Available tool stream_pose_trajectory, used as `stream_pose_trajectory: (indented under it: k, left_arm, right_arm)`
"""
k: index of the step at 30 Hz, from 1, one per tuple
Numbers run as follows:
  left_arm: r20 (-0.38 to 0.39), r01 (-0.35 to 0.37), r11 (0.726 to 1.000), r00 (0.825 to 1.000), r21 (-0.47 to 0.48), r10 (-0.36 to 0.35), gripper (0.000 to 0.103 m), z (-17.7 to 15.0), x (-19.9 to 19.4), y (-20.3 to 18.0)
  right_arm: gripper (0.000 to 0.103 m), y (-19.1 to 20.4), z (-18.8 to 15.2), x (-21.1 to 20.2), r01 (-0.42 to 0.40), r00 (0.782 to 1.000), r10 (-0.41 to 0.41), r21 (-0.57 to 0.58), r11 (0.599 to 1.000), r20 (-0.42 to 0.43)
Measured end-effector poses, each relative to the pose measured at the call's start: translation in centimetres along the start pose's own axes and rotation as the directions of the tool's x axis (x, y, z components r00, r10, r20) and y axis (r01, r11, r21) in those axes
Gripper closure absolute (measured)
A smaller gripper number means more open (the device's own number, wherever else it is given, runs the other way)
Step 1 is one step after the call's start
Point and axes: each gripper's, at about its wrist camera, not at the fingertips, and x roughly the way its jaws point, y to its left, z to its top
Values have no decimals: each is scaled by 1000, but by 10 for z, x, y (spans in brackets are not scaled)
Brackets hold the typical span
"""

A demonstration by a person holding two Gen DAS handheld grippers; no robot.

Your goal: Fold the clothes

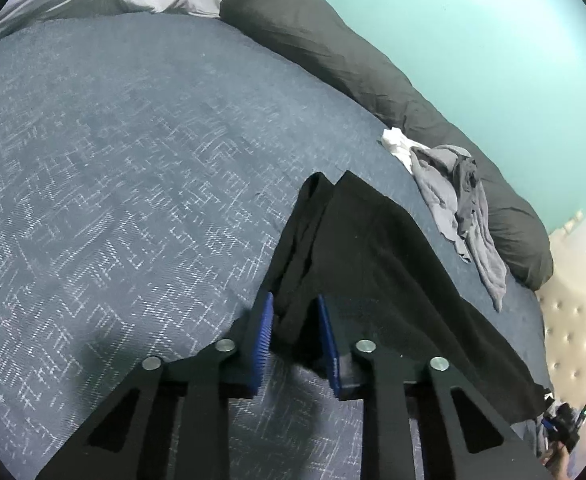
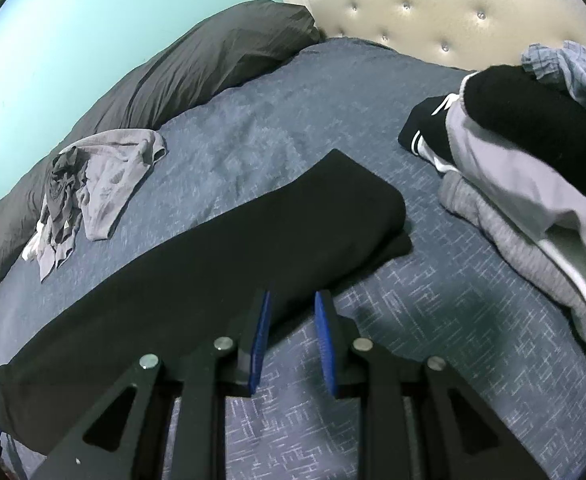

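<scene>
A black garment [image 1: 373, 248] lies in a long folded strip across the blue patterned bedspread [image 1: 133, 160]. My left gripper [image 1: 295, 320] has its blue pads closed on a bunched end of it, and the cloth fills the gap between them. In the right wrist view the same black garment [image 2: 253, 220] stretches away to the left. My right gripper [image 2: 291, 316] pinches its near edge between narrowly spaced blue pads. The right gripper [image 1: 565, 420] also shows small at the lower right of the left wrist view.
A crumpled grey and white clothes heap [image 2: 105, 168] lies by the long dark pillow [image 2: 213, 60] along the teal wall. A pile of grey, black and checked clothes [image 2: 513, 168] sits at the right, below the tufted headboard [image 2: 433, 0].
</scene>
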Motion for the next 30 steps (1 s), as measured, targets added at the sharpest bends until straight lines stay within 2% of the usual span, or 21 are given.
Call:
stream_pose_trajectory:
  k: [5,9,10,11,12,14,19,21,22,23,25,27,30]
  left_arm:
    - [6,-1,1000,1000,5,1,81,2,-4,-1]
    - [75,-31,999,997,38,28,82,9,-18,-9]
    - [84,-21,999,996,49,17,81,12,-21,-12]
    - [78,2,999,997,54,-6,79,15,-21,-15]
    - [61,26,998,998,54,-30,71,16,-18,-16]
    - [42,32,998,999,56,-34,62,14,-12,-16]
    - [2,12,996,1000,87,-12,62,7,3,-16]
    - [-11,15,995,1000,94,-14,62,6,5,-15]
    - [-11,18,995,1000,97,-17,62,6,4,-15]
    - [-12,21,995,1000,99,-20,63,6,4,-14]
    - [-12,13,994,1000,110,-11,64,6,4,-14]
    - [-9,-3,992,1000,126,4,78,5,4,-14]
    - [-9,-6,992,1000,129,7,88,5,2,-10]
  right_arm:
    - [80,4,-2,0,-18,1000,18,-1,1000,-4]
    - [80,24,1,0,-68,998,67,-50,996,-16]
    - [80,31,2,0,-82,997,81,-64,995,-20]
    - [80,38,3,0,-95,995,94,-79,992,-21]
    - [79,46,4,-1,-108,994,107,-93,990,-20]
    - [74,61,5,0,-135,991,133,-117,984,-28]
    - [71,115,1,5,-227,973,215,-192,955,-84]
    - [62,140,-2,8,-271,962,251,-225,936,-112]
    - [52,155,-5,10,-295,954,271,-241,925,-131]
    - [49,169,-8,12,-317,946,287,-257,913,-149]
    - [49,198,-15,16,-360,930,317,-289,887,-188]
    - [49,228,-23,21,-400,913,341,-322,858,-226]
    - [49,271,-37,24,-457,886,375,-371,809,-273]
